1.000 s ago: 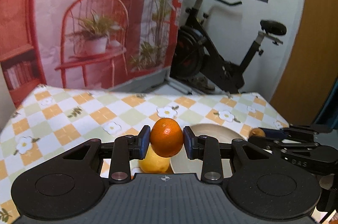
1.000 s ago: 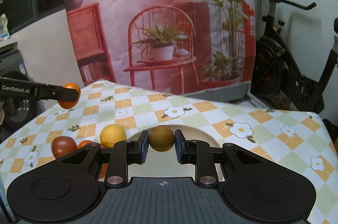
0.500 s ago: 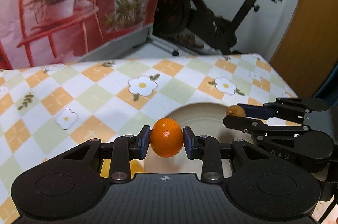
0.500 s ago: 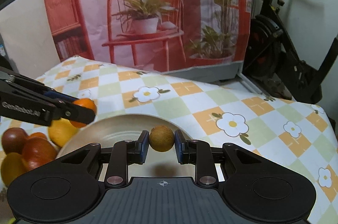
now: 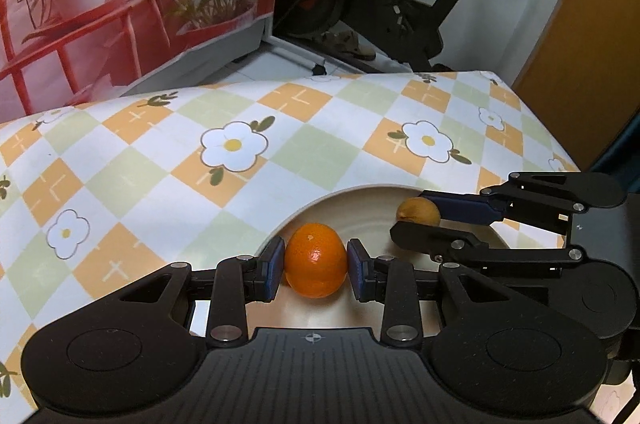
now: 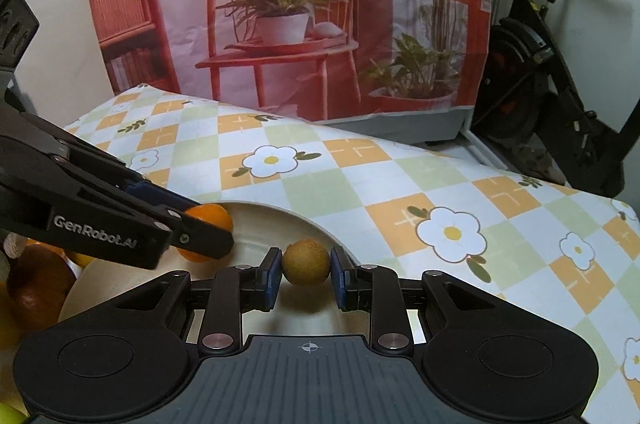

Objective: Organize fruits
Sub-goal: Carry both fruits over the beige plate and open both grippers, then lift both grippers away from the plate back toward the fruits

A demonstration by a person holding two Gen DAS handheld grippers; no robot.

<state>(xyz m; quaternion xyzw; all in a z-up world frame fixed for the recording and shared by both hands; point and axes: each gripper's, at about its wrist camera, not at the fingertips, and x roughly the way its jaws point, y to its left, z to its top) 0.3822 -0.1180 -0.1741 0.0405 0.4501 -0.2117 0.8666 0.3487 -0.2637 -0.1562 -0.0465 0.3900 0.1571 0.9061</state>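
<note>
My left gripper point(image 5: 315, 268) is shut on an orange point(image 5: 315, 266) and holds it low over the near left part of a cream plate point(image 5: 360, 201). My right gripper point(image 6: 306, 274) is shut on a small brown round fruit point(image 6: 306, 262) over the same plate point(image 6: 264, 220). In the left wrist view the right gripper point(image 5: 418, 220) comes in from the right with the brown fruit point(image 5: 418, 212). In the right wrist view the left gripper point(image 6: 208, 228) comes in from the left with the orange point(image 6: 210, 220).
The plate sits on a table with a checked flower cloth point(image 5: 240, 143). More fruit lies left of the plate: a dark red one point(image 6: 34, 284) and yellow ones point(image 6: 8, 412). An exercise bike point(image 5: 400, 3) and a printed backdrop point(image 6: 280, 3) stand behind the table.
Both grippers have moved forward and down over the plate, each still holding its fruit. They now sit closer together, low above the plate.
</note>
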